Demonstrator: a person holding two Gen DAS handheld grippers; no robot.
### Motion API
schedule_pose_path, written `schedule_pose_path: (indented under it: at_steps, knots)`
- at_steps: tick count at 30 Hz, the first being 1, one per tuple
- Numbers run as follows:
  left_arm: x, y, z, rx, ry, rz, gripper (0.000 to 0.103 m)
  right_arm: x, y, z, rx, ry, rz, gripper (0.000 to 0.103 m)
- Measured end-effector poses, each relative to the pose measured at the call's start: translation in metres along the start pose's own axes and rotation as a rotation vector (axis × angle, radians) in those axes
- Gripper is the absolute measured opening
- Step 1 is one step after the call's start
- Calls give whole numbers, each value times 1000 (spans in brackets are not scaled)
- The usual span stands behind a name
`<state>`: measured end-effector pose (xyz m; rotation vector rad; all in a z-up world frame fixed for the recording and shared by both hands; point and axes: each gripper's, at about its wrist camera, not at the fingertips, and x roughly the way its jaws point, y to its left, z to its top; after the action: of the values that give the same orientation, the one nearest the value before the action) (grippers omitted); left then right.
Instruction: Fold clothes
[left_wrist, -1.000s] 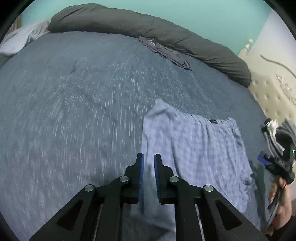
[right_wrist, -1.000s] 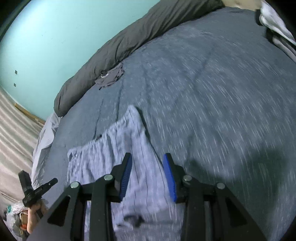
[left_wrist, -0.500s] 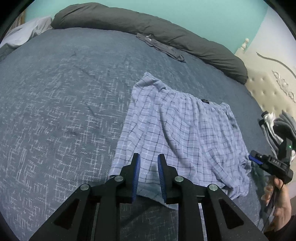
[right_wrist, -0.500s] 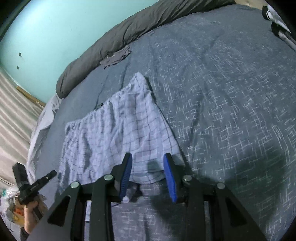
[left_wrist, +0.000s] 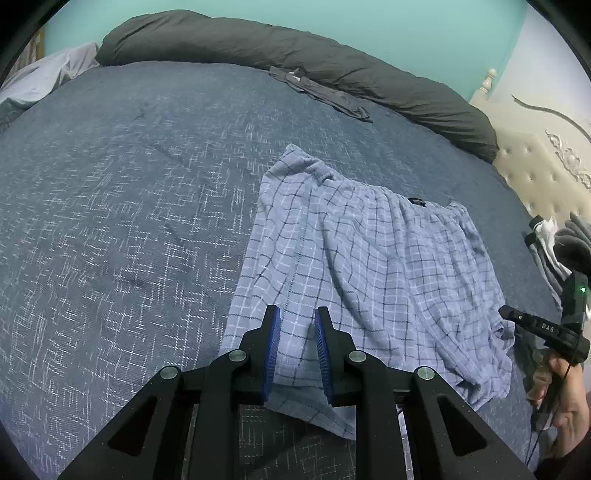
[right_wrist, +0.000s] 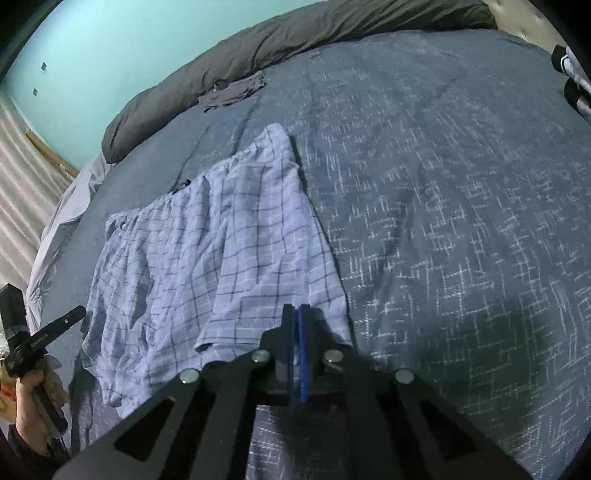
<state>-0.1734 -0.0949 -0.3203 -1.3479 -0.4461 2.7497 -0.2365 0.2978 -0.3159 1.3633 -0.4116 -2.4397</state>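
The checked shorts (left_wrist: 373, 273) are lying spread out on the blue bed cover (left_wrist: 122, 221), a little past the middle of the bed toward 3 o'clock in the left wrist view. The waistband is pointing to 12 o'clock and the leg ends are pointing to 6 o'clock. The left gripper (left_wrist: 297, 325) is sitting over the near hem at 6 o'clock. Its blue pads (left_wrist: 272, 343) are standing a little way apart with the cloth showing between them, not squeezing it. In the right wrist view the right gripper (right_wrist: 296, 317) is at 6 o'clock on the other near corner of the shorts. Its fingers are pressed tight together, and the hem looks pinched between them. A dark grey long pillow (left_wrist: 295, 55) is lying along the far edge at 12 o'clock, with a small grey garment (left_wrist: 321, 94) just beside it. A pile of clothes (left_wrist: 557, 251) is sitting at 3 o'clock.
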Motion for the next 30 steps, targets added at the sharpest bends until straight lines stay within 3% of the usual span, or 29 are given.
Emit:
schedule_pose_path:
  at_steps: [8,11,12,13,15,19,23,24,25,30]
  knots:
    - [1,4,0,-21,4,-4,21,-24,-18,4,86,-93,28,0]
    - [2,0,0,-11,4,-5,21,-15,-15,3,86,-50,32,4]
    - [2,-2,0,-6,3,-6,21,-11,-12,3,85,-33,37,18]
    - [3,-3,0,-1,4,-6,21,-8,-10,3,84,-16,43,42]
    - [3,-3,0,6,5,-5,21,0,-4,5,65,14,39,53]
    - [1,-2,-2,6,9,-5,21,8,7,3,-11,43,-24,51]
    - [2,-1,-1,4,11,-7,21,14,13,-3,-91,64,-95,29]
    - [1,0,-1,3,10,-8,21,14,13,-3,-102,65,-105,17]
    - [1,0,-1,3,9,-8,21,14,11,-3,-98,63,-101,11]
    - [1,3,1,-4,10,-8,21,8,6,-2,-82,35,-83,5]
